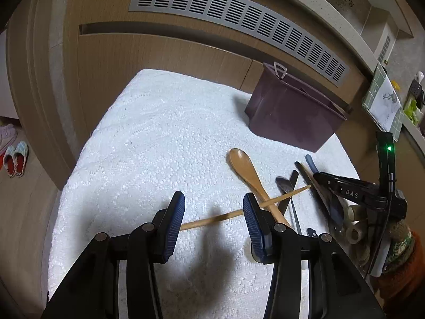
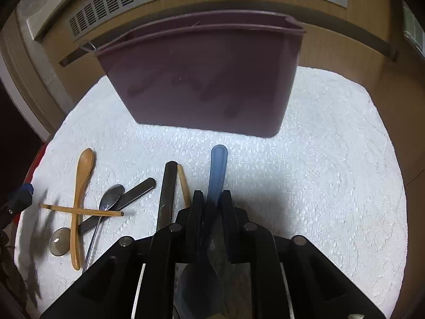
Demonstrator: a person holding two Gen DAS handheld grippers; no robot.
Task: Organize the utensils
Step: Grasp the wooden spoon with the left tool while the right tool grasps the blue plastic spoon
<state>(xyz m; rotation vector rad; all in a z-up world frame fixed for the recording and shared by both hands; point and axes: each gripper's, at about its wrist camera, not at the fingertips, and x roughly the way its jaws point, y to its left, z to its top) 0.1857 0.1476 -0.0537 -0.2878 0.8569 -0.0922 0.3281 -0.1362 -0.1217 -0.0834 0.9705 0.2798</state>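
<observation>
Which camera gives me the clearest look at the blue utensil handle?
Right wrist view: the blue utensil handle runs straight out from between the right gripper fingers, unobstructed. In the left wrist view, only its tip shows behind the right gripper.

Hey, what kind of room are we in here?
Probably a home kitchen: utensils such as a wooden spoon lie on a white towel beside a purple utensil holder, under wood cabinet fronts with a metal vent grille.

Plum-purple plastic utensil bin (image 2: 202, 79). White knobbly-woven cloth (image 1: 159, 138). Honey-brown wooden spoon (image 1: 245, 168); pale wooden chopstick (image 1: 212, 219). Translucent blue plastic handle (image 2: 218, 170). Grey slotted vent grille (image 1: 239, 24).
</observation>
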